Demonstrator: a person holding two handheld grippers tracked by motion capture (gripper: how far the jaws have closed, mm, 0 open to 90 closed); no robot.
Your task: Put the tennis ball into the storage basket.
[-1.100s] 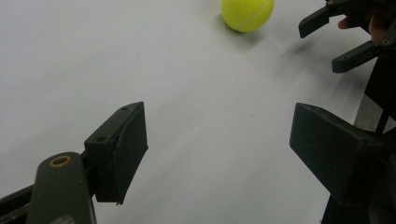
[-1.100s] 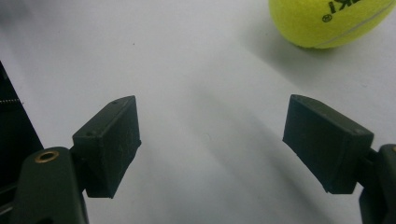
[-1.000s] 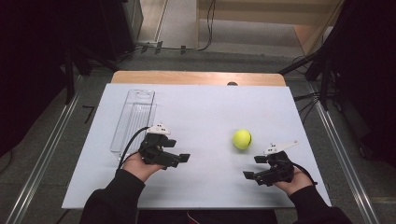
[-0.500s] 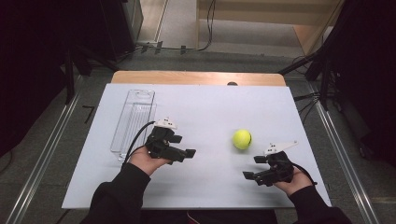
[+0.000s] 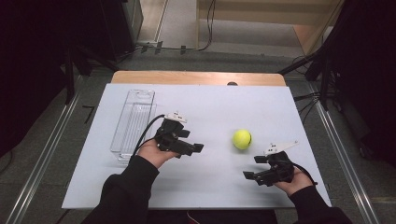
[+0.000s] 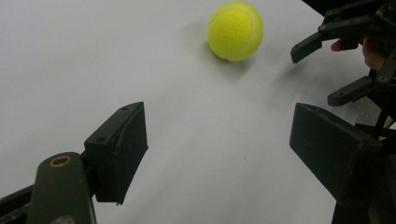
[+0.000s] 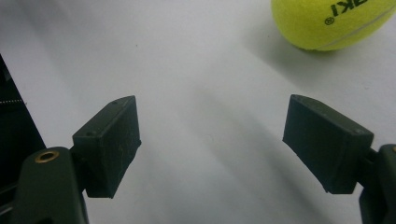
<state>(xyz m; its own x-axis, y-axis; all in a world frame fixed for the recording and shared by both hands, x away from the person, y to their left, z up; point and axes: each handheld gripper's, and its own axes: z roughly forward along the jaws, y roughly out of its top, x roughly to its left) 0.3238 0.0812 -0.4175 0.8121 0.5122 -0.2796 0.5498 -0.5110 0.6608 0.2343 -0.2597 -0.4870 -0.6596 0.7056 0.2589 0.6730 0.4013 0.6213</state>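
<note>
A yellow tennis ball [image 5: 242, 139] lies on the white table sheet [image 5: 210, 102], right of centre. My left gripper [image 5: 192, 141] is open to the ball's left, jaws pointing toward it with a gap of bare sheet between. In the left gripper view the ball [image 6: 235, 31] lies ahead of the open gripper [image 6: 219, 140], beyond the jaws. My right gripper [image 5: 252, 168] is open, near the front right, just below the ball. In the right gripper view the ball [image 7: 334, 21] sits at the top right, outside the open gripper [image 7: 210, 140]. Neither gripper holds anything.
A clear plastic rectangular container [image 5: 134, 122] stands lengthwise at the left of the sheet, just behind my left hand. A wooden table edge [image 5: 196, 77] runs along the back. The right gripper [image 6: 345, 60] appears at the upper right of the left gripper view.
My left gripper has moved forward and to the right, closer to the ball. The right gripper and the ball have stayed put.
</note>
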